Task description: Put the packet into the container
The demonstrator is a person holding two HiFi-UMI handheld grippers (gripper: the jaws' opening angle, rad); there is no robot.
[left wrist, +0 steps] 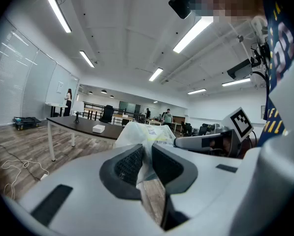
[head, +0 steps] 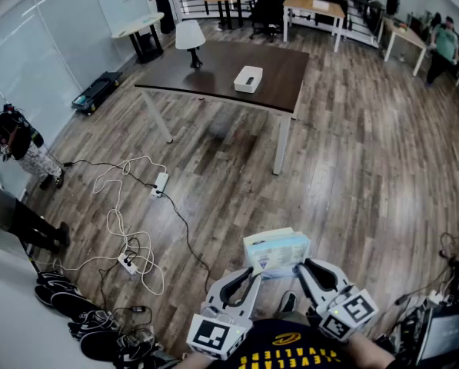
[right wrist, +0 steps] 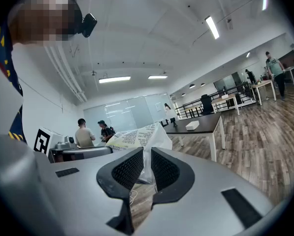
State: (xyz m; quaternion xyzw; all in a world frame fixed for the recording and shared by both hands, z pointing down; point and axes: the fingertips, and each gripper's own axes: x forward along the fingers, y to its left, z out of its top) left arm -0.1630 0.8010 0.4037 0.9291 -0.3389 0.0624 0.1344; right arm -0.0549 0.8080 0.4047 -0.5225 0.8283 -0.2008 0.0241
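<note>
Gripping packet (head: 276, 252) from both sides — left gripper (head: 251, 274) jaws clamped on its plastic edge, right gripper (head: 301, 269) jaws pinching opposite edge. Packet held in air over floor (head: 352, 167), well apart from table (head: 214, 68); white box (head: 248, 78) there — possibly container.

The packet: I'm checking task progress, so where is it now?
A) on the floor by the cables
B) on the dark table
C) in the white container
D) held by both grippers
D: the left gripper and right gripper each pinch the packet, far from the white container on the table.
</note>
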